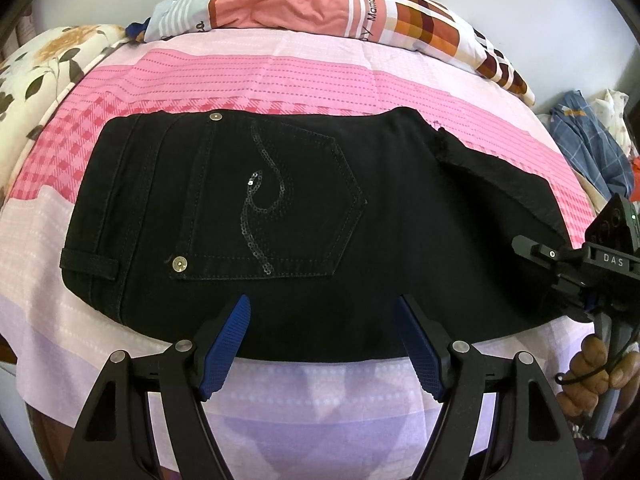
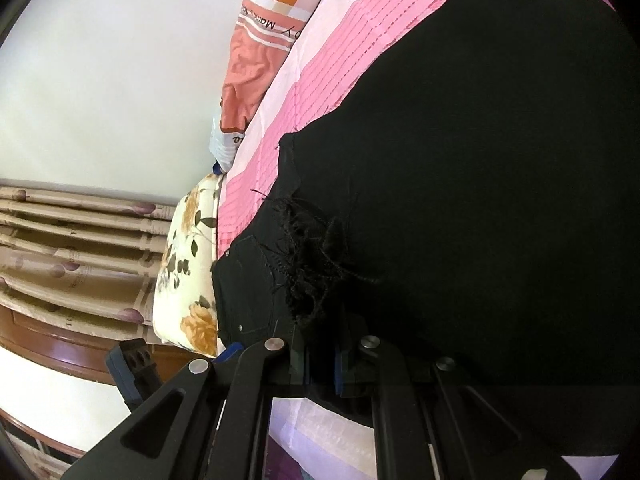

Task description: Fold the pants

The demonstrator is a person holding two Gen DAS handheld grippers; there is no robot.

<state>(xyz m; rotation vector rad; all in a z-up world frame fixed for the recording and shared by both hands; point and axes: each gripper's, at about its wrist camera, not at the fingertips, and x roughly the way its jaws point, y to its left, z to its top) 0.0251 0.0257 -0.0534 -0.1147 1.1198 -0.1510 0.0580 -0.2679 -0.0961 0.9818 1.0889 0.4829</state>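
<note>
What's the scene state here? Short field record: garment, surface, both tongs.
garment: black jeans, folded, back pocket with sequin swirl facing up
surface: pink checked bedsheet
left tongs: open, at near edge of jeans, holding nothing
right tongs: shut on black fabric at frayed hem
behind: patchwork pillow, floral pillow

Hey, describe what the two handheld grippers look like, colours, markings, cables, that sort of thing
The left gripper has black triangular linkage arms with silver pivot rivets and blue textured finger pads. The right gripper is black too, marked "DAS", with a small green light, a grey handle and a thin black cable, held in a bare hand.
</note>
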